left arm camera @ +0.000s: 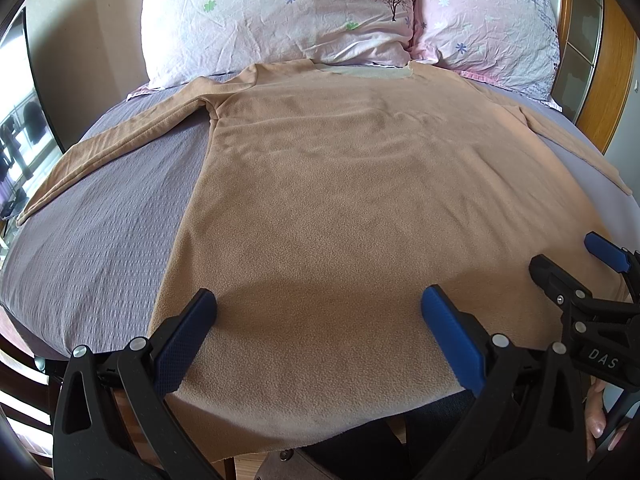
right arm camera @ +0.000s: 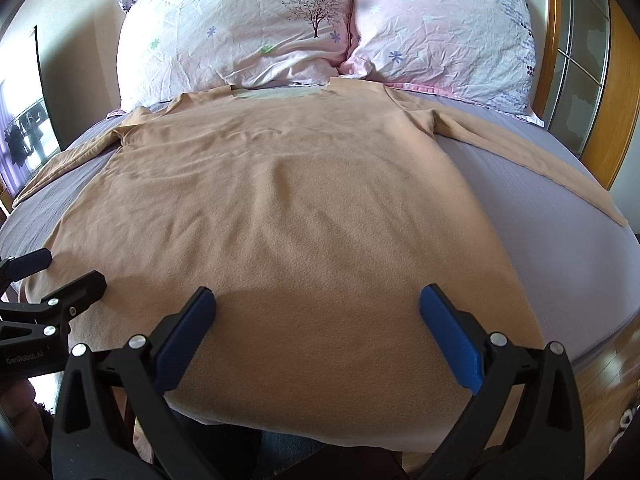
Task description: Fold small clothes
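Note:
A tan long-sleeved fleece shirt (left arm camera: 352, 184) lies flat on the bed, neck toward the pillows, both sleeves spread out to the sides; it fills the right wrist view too (right arm camera: 288, 216). Its hem hangs over the near bed edge. My left gripper (left arm camera: 318, 312) is open and empty, hovering over the hem on the shirt's left half. My right gripper (right arm camera: 318, 312) is open and empty over the hem on the right half. Each gripper shows at the edge of the other's view: the right one (left arm camera: 568, 264) and the left one (right arm camera: 60, 276).
The bed has a lavender sheet (left arm camera: 100, 232). Two pink floral pillows (left arm camera: 280, 16) lean at the head, against a wooden headboard (right arm camera: 624, 92). A window (left arm camera: 16, 128) is on the left. Wood floor (right arm camera: 616, 376) shows beside the bed on the right.

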Tool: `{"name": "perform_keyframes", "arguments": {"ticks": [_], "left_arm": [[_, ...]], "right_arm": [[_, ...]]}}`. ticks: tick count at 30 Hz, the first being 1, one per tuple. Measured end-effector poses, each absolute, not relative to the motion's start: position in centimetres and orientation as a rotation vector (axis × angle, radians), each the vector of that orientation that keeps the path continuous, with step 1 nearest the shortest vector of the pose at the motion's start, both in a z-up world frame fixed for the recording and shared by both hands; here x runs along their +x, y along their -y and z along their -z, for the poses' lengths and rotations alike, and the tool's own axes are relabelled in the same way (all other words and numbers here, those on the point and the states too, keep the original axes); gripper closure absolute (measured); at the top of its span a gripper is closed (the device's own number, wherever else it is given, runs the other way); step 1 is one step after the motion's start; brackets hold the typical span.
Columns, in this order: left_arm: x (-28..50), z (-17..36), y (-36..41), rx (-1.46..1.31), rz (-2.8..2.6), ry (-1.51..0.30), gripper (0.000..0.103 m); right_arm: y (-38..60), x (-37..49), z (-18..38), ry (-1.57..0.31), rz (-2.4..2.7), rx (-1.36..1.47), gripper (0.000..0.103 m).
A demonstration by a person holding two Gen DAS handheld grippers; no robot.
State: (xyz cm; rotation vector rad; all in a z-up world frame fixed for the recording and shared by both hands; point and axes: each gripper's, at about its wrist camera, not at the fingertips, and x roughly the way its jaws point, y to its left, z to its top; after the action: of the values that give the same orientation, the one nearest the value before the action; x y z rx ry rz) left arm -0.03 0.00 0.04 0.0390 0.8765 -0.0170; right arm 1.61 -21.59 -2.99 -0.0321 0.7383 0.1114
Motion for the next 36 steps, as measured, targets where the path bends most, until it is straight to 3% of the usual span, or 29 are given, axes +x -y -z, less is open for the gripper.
{"name": "perform_keyframes", "arguments": {"ticks": [36], "left_arm": [[-0.01, -0.07, -0.01, 0.039, 0.017, -0.872, 0.001]], "right_arm": [[21.77, 1.62, 2.85, -0.736, -0.111, -0.031, 0.002]]}}
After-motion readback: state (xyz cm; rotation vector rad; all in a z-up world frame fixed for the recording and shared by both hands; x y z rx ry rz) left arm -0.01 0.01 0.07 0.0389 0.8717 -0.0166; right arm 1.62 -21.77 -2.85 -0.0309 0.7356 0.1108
